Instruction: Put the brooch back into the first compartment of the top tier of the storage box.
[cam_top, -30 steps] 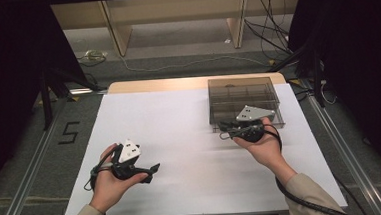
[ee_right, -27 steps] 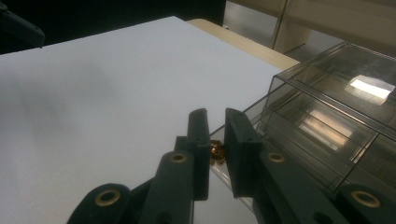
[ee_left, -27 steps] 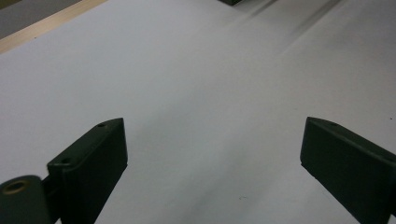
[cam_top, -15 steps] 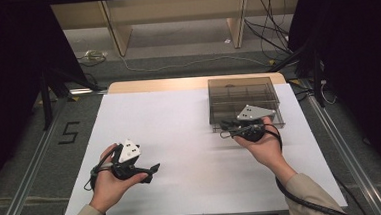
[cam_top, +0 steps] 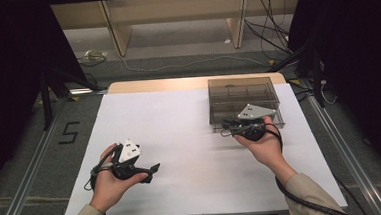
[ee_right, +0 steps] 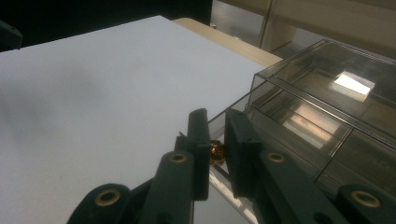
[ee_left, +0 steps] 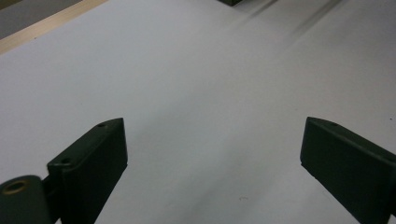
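On the right half of the white table [cam_top: 190, 137], toward the far edge, sits a clear smoky plastic box [cam_top: 242, 92] with a lid and dividers inside, and the right claw [cam_top: 228, 125] is at its near left corner, held in the person's right hand [cam_top: 263, 145]. In the right gripper view the right claw's [ee_right: 217, 140] jaws stand close together with only a narrow gap, right against the corner of the box [ee_right: 322, 107]; a small brass-coloured piece [ee_right: 215, 150] shows in that gap, though whether the jaws actually pinch it is hard to tell. The box wall rises directly in front of the jaws on their right side, while bare white table lies to their left. The left claw [cam_top: 153, 167] is well apart from the box, low over the near left part of the table, gripped in the left hand [cam_top: 110, 185]. In the left gripper view its jaws are spread wide with nothing but bare white surface [ee_left: 196, 93] between them. Past the far edge of the table the floor carries loose cables [cam_top: 269, 27] and wooden legs [cam_top: 116, 27] of other furniture, and a number five [cam_top: 70, 132] is marked on the floor left of the table.
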Action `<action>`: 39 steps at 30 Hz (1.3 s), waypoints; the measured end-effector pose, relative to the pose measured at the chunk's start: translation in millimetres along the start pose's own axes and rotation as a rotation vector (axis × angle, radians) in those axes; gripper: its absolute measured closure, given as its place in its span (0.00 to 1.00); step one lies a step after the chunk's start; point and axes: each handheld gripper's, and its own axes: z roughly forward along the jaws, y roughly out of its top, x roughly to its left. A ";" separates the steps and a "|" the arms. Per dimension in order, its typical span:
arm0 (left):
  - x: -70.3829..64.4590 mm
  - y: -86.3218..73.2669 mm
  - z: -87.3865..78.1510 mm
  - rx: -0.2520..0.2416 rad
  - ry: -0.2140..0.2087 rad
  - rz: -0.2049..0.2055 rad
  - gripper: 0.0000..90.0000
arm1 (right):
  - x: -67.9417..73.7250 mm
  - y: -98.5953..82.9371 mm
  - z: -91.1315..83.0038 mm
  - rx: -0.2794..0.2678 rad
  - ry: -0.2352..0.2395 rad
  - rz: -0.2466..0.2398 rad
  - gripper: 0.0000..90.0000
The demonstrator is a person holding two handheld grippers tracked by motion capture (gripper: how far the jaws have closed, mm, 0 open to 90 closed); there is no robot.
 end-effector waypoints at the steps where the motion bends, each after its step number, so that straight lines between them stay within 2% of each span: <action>1: 0.0 -0.1 0.1 0.001 0.000 0.000 0.08 | -0.1 0.0 0.2 0.001 0.000 0.001 0.91; 39: -0.4 0.0 0.9 0.002 -0.001 -0.004 0.08 | -5.6 -0.2 2.7 0.004 -0.041 0.027 0.91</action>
